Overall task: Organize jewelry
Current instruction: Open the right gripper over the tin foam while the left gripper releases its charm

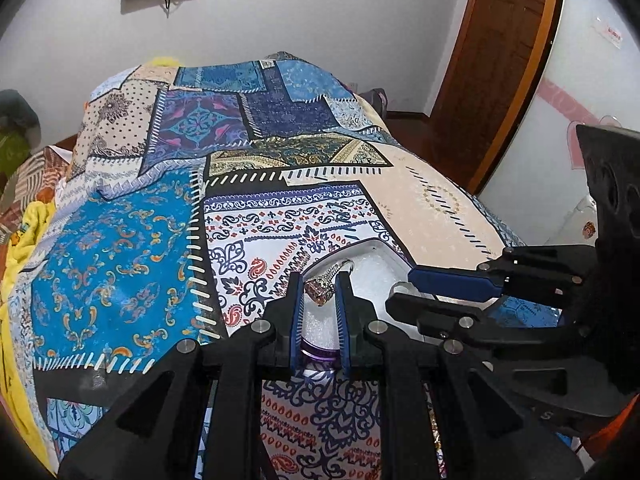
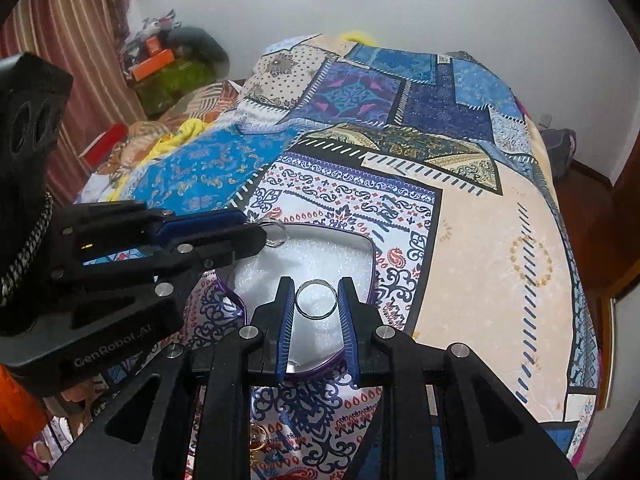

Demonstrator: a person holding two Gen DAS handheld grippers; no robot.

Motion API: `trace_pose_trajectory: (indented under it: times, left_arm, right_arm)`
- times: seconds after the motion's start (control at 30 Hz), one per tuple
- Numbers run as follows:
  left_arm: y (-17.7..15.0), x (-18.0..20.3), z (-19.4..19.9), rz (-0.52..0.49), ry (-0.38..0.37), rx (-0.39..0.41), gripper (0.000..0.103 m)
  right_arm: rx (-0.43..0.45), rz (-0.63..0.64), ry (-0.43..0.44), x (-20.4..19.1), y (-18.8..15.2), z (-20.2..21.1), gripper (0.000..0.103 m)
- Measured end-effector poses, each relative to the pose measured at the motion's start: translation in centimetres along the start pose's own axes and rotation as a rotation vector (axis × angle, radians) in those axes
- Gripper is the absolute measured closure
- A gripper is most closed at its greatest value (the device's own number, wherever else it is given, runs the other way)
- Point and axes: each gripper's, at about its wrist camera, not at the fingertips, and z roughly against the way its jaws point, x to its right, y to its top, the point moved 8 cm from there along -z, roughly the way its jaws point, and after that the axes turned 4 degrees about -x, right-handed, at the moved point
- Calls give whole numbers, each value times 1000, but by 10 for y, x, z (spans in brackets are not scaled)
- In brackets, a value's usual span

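Note:
A purple-rimmed jewelry box (image 2: 370,254) with white foam lining lies open on the patchwork bedspread. My left gripper (image 1: 320,292) is shut on a silver ring with an orange stone (image 1: 320,290), holding it over the box (image 1: 384,250). It shows in the right wrist view (image 2: 252,232) with the ring's band (image 2: 276,234) at its tips. My right gripper (image 2: 315,300) is shut on a plain silver ring (image 2: 315,300), held over the foam. It enters the left wrist view from the right (image 1: 400,294).
The patchwork bedspread (image 2: 480,240) covers the whole bed. Gold jewelry (image 2: 258,436) lies on it near the bottom edge, under my right gripper. Clutter and a striped curtain (image 2: 80,40) stand at the far left. A wooden door (image 1: 500,60) is at the right.

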Motion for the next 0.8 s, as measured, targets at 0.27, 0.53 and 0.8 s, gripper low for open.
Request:
trace_pose_trajectory:
  times: [0.27,0.53,0.8]
  left_arm:
    - [-1,0,2,6,-8,-3,89]
    - [-1,-7,23,40,6,23,88]
    - [-7,-6,48,45,33,34,83]
  right_arm:
    - [-21,2,11,0,-1,-3,83]
    - [-17,3,-17,1,0,1,71]
    - [26,6,-62,-4,0,29,70]
